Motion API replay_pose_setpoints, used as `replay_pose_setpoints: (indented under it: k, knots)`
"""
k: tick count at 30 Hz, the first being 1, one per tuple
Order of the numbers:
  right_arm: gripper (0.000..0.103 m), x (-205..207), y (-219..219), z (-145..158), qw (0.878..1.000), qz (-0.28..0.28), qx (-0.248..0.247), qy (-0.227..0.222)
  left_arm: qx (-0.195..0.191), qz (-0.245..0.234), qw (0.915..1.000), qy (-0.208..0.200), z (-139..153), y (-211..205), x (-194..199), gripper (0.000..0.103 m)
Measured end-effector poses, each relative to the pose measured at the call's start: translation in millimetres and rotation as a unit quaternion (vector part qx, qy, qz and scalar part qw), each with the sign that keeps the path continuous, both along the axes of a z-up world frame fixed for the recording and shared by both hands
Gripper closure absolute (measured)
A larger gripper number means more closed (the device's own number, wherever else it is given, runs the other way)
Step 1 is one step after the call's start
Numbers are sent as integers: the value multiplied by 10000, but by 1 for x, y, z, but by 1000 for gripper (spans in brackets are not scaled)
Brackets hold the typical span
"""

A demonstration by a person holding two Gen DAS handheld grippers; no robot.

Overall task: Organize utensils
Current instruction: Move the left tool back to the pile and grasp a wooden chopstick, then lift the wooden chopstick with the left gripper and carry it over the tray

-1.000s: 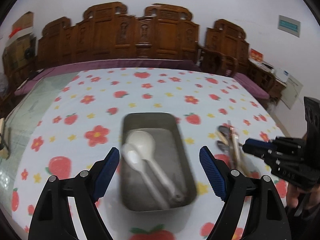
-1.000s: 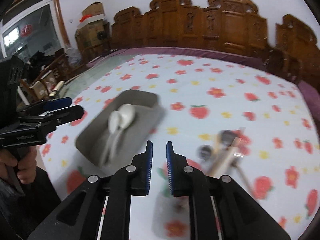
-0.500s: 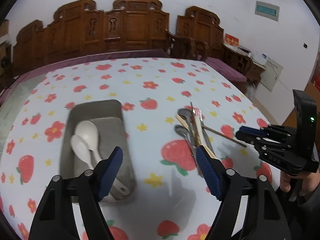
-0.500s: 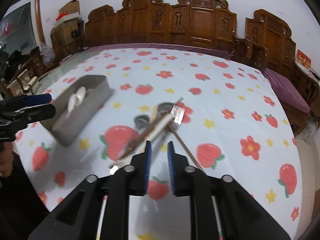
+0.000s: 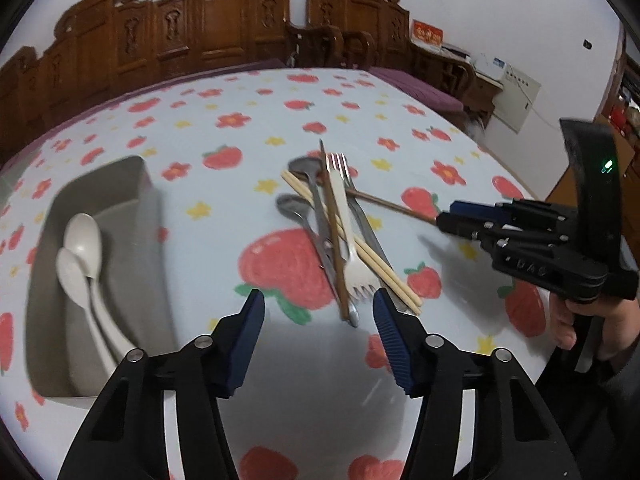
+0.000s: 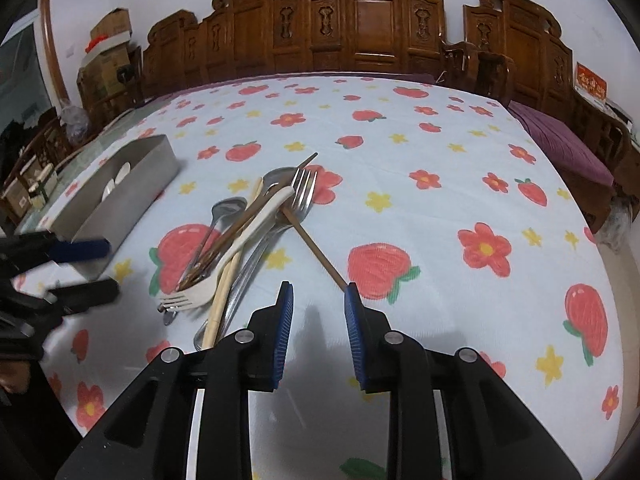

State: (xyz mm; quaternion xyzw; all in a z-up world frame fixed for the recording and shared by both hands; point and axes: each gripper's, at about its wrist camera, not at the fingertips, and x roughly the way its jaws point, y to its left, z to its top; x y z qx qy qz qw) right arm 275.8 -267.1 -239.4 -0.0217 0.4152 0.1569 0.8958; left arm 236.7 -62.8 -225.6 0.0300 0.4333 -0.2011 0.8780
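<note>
Both grippers have swung from the tray [image 5: 144, 184] to the utensil pile [image 5: 340, 236] mid-table. Left gripper [image 5: 319, 312] closing, empty; right gripper [image 6: 319, 300] opening, empty. Utensils: thin, stiff, slippery; grasp a free handle end.

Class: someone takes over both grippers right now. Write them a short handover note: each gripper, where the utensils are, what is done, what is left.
Left gripper: empty, jaws closing, hovering at the near end of the pile.
Right gripper: empty, jaws opening, its right pad beside the tip of the stray brown chopstick.
Done: two white spoons lie in the metal tray.
Left: the pile on the tablecloth, with a white fork, steel fork, metal spoons and pale chopsticks, all crossed and overlapping.
</note>
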Motion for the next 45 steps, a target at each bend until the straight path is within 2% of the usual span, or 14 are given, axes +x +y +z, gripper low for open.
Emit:
replay_pose_setpoints:
  k: [2, 8, 13, 15, 17, 27, 31, 36, 45]
  knots:
    - [74, -1, -1, 1, 10000, -32, 41, -24, -30, -60, 9999, 100, -7, -5, 3, 52]
    - [73, -7, 3, 1, 10000, 40, 13, -35, 143, -151, 9994, 280, -26, -19, 11, 74]
    - [72, -10, 6, 2, 10000, 87, 4, -45, 138, -122, 9993, 332, -32, -22, 17, 80]
    - [72, -10, 7, 2, 9999, 94, 0, -50, 110, -101, 9993, 357, -33, -22, 18, 92]
    - [72, -11, 9, 1, 9999, 121, -22, -50, 37, -83, 9993, 356, -31, -20, 17, 98]
    - [72, -13, 19, -2, 9997, 250, -33, -20, -122, 79, 9996, 237, -15, -3, 14, 98]
    - [72, -15, 24, -1, 9996, 282, 29, -13, -148, -97, 9993, 326, -12, -4, 9, 98]
    - [72, -14, 29, -1, 9995, 296, 111, -5, -32, -101, 9998, 190, -8, -4, 1, 98]
    - [72, -19, 44, 3, 9985, 463, 296, -24, -168, 110, 9998, -18, 9, 12, 1, 98]
